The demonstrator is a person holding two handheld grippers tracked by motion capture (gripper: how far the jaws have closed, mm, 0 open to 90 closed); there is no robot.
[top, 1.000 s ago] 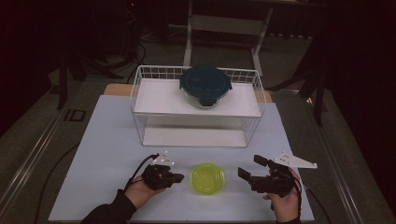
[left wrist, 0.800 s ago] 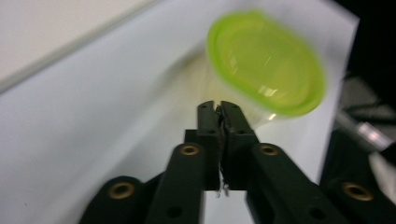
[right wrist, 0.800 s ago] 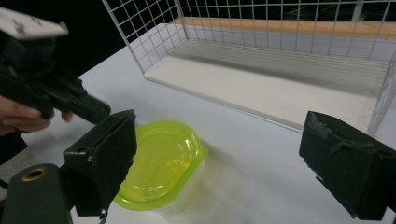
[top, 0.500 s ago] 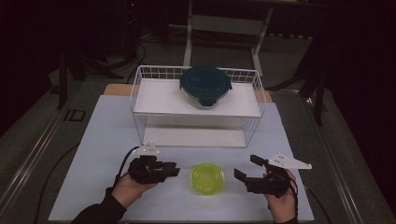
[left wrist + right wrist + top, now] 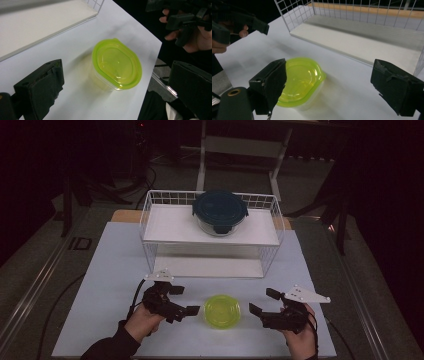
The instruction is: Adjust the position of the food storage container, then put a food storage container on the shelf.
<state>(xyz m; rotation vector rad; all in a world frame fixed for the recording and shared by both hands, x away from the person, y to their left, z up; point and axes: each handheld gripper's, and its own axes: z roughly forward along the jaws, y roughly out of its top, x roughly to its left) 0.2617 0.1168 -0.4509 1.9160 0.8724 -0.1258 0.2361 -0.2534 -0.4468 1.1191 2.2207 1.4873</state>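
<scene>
Dark-lidded container (image 5: pixel 220 212) atop rack (image 5: pixel 150 215)

Dim room, light falls mostly on the white rectangular counter (image 5: pixel 115 270). Dark grey floor (image 5: pixel 45 245) around it, black cables (image 5: pixel 155 167) trailing at the back. Pale metal stand frame (image 5: pixel 240 145) behind the counter; dark chair legs (image 5: pixel 75 195) far left.

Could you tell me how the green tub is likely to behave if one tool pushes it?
The tub looks like thin, see-through plastic with nothing visible inside, so probably light and apt to slide on the smooth table. It is low and wide, so unlikely to tip.
</scene>
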